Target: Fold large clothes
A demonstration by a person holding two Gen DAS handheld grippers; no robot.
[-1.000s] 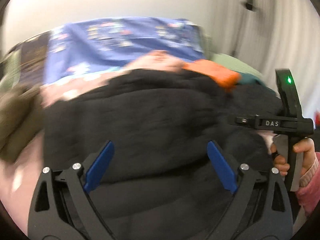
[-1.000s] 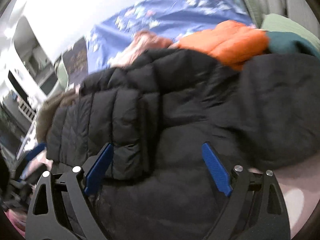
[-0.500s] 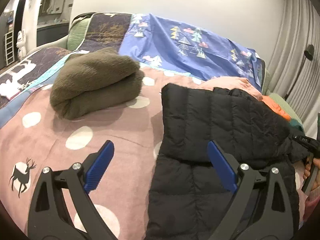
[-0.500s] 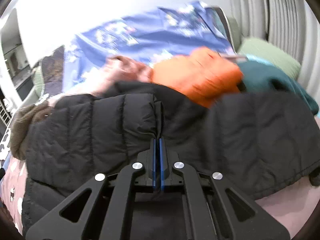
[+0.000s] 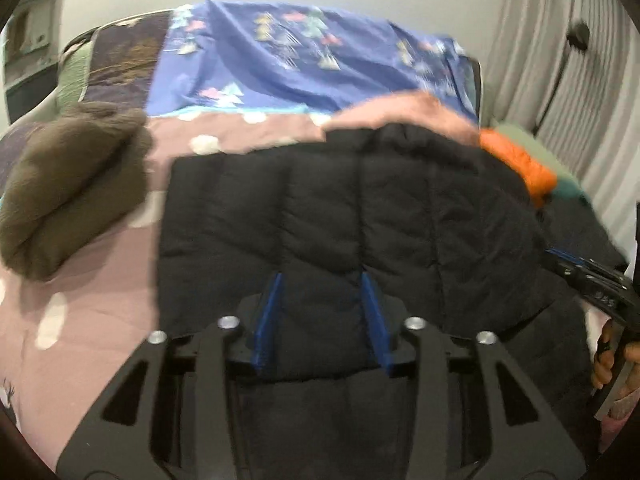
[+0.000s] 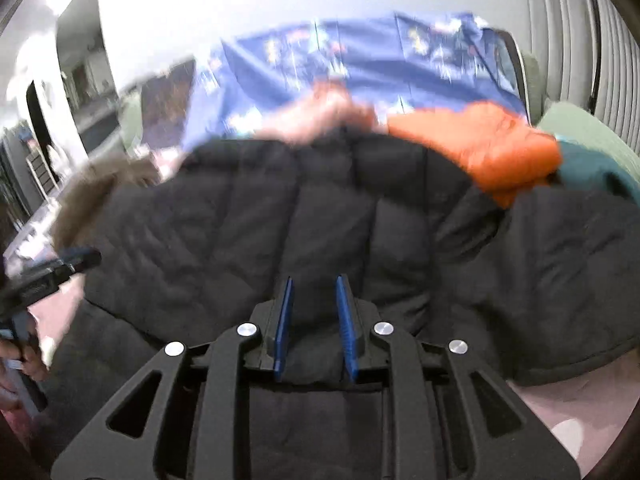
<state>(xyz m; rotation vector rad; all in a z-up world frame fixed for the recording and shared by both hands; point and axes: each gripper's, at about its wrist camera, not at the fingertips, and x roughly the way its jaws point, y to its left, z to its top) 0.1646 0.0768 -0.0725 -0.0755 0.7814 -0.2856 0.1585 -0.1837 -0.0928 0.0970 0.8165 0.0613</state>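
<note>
A black quilted puffer jacket point(image 5: 352, 208) lies on the bed, its upper part folded over. It also fills the right wrist view point(image 6: 320, 216). My left gripper point(image 5: 322, 280) has its blue pads narrowed around a bunched fold at the jacket's near edge. My right gripper point(image 6: 314, 284) likewise clamps a thick fold of the jacket between its blue pads. The right gripper also shows at the right edge of the left wrist view point(image 5: 592, 276), and the left gripper at the left edge of the right wrist view point(image 6: 52, 272).
The bed has a pink dotted cover point(image 5: 80, 312) and a blue patterned sheet point(image 5: 288, 64) at the head. A rolled olive blanket point(image 5: 68, 184) lies left. An orange jacket point(image 6: 488, 144), teal cloth point(image 6: 592, 168) and green pillow point(image 6: 580, 128) lie right, by curtains point(image 5: 568, 60).
My left gripper swung back onto the jacket and closed from wide open onto a fold. My right gripper, fully shut half a second ago, now holds a thicker fold with its pads apart.
</note>
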